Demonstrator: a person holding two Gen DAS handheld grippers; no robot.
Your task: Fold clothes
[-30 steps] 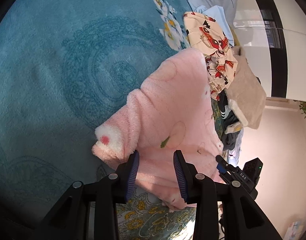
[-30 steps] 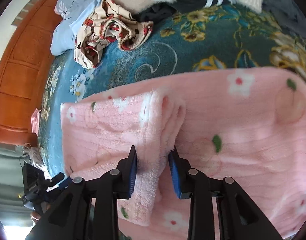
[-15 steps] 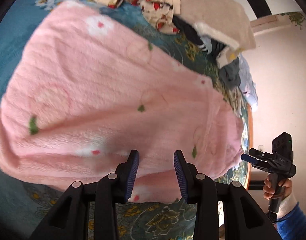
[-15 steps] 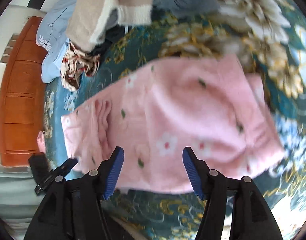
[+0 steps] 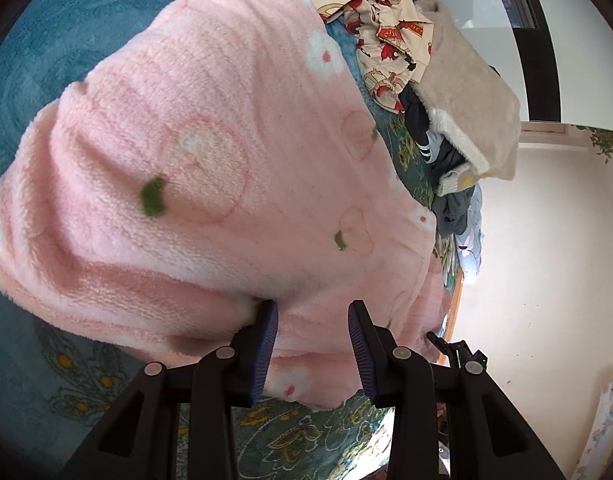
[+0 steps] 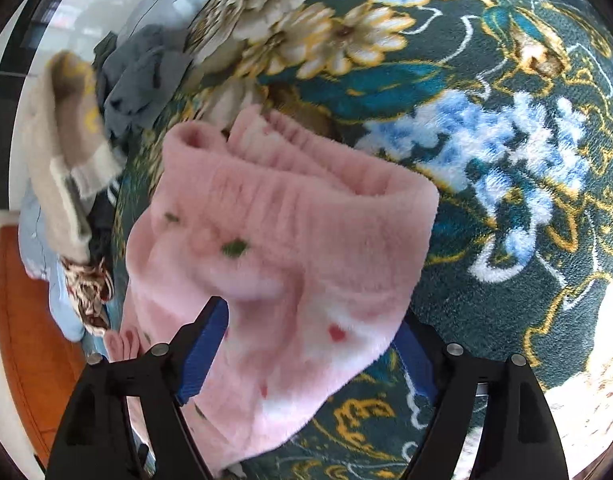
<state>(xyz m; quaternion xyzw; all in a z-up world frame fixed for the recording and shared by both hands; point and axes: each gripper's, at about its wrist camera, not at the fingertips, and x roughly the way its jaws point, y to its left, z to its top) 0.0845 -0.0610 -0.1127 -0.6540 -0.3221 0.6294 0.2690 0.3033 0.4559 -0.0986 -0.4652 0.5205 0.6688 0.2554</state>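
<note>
A pink fleece garment (image 5: 226, 168) with flower and fruit prints lies folded on a teal floral blanket (image 5: 66, 40). My left gripper (image 5: 312, 344) is at the garment's near edge. Its blue pads (image 5: 266, 340) stand partly apart, with the fabric's edge lying between them and bulging over the left one. In the right wrist view the same pink garment (image 6: 290, 240) shows its ribbed end. My right gripper (image 6: 306, 356) is over it with its jaws opening wide. The fabric lies loose between them and covers part of the right pad. The right gripper (image 5: 456, 352) also peeks out beyond the garment in the left view.
A heap of other clothes lies past the garment: a cartoon-print piece (image 5: 386, 12), a beige fleece (image 5: 466, 92), dark and grey items (image 6: 138, 76) and light blue fabric (image 6: 34, 248). An orange wooden bed frame (image 6: 22, 340) borders the blanket (image 6: 506, 140). A pale wall (image 5: 546, 280) is beyond.
My right gripper let go of the pink fold, opened wide and swung along the garment to its ribbed end. My left gripper moved in until the garment's edge lay between its fingers.
</note>
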